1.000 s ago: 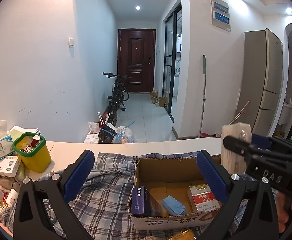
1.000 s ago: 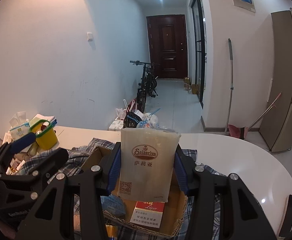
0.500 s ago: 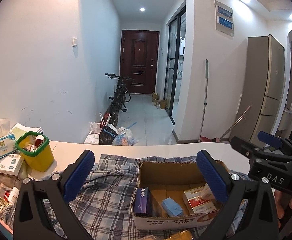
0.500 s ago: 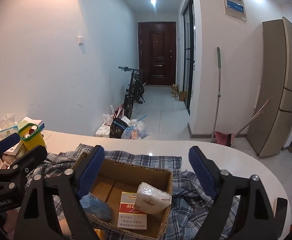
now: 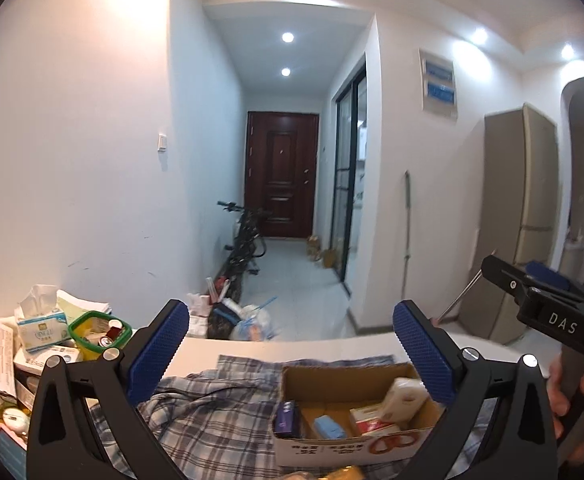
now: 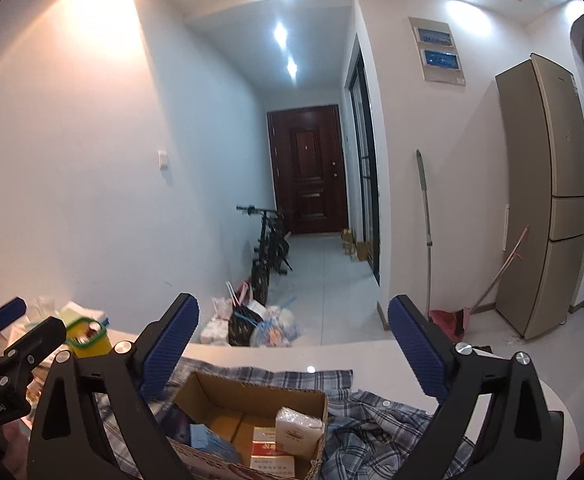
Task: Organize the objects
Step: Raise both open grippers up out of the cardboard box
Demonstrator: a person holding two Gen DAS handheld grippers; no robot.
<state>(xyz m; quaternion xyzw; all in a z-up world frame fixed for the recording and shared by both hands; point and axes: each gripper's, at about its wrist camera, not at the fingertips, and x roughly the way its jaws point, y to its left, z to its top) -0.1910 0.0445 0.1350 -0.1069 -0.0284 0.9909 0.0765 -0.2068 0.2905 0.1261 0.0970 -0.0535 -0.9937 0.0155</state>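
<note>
One white table (image 6: 372,354) with a rounded edge fills the foreground, and one plaid cloth (image 5: 212,412) lies rumpled across it. On the cloth sits one open cardboard box (image 6: 252,394), the task's container.

Inside the box I count four items: one red-and-white carton (image 6: 270,450) lying flat, one white packet (image 6: 298,430) leaning on it against the right wall, one light blue pack (image 5: 328,428) in the middle, and one dark blue pack (image 5: 286,422) standing at the left wall. In front of the box, at the lower edge of the left view, one yellow thing (image 5: 346,472) shows in part; what it is cannot be told.

At the table's left end stands a pile of clutter: one yellow tub (image 5: 96,338) with a green rim, holding small cans, and one tissue pack (image 5: 40,326) just beside it, on top of other boxes too jumbled to count.

Two grippers are in view, both above the near side of the box and apart from it. The right gripper (image 6: 292,340) has just been opening; its blue pads (image 6: 172,344) now stand wide with nothing between them, the white packet released below in the box. The left gripper (image 5: 290,344) is also spread wide and empty. A hand (image 5: 564,396) grips the right gripper's handle.

Beyond the table: one fridge (image 6: 548,200), one bicycle (image 6: 270,248), one dark door (image 6: 308,168), one mop (image 6: 426,220) against the wall, and several bags (image 6: 252,324) on the floor.
</note>
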